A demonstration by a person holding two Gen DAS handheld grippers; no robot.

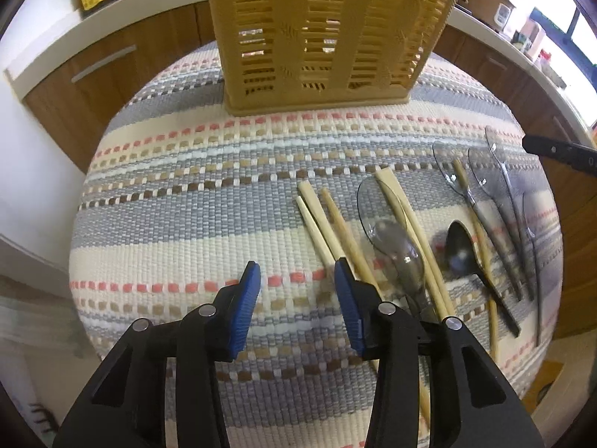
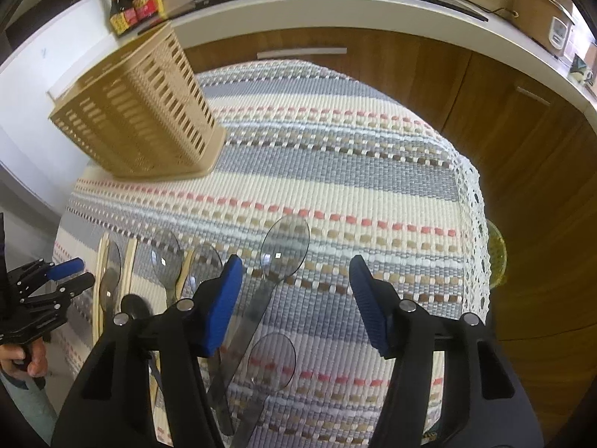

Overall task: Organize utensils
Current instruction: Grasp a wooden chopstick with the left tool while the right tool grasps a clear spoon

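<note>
Hovering my left gripper point(image 1: 297, 280) and right gripper point(image 2: 294, 280), jaws apart on nothing; the clear spoons point(image 2: 285, 248) look light, slick, brittle, so I'd pinch mid-handle.

Chopsticks point(image 1: 328, 224), spoons point(image 1: 466, 250) flat; slatted holder point(image 1: 321, 37) upright

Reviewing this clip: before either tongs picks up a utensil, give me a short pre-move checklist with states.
1. Utensil holder upright on the woven cloth: ok.
2. Left tongs empty: ok.
3. Right tongs empty, jaws apart: ok.
4. Chopsticks within the left tongs' gap: not ok, they lie beside its right finger.
5. Clear spoon between the right tongs' fingers: ok.
6. Holder compartments free: cannot tell.
</note>
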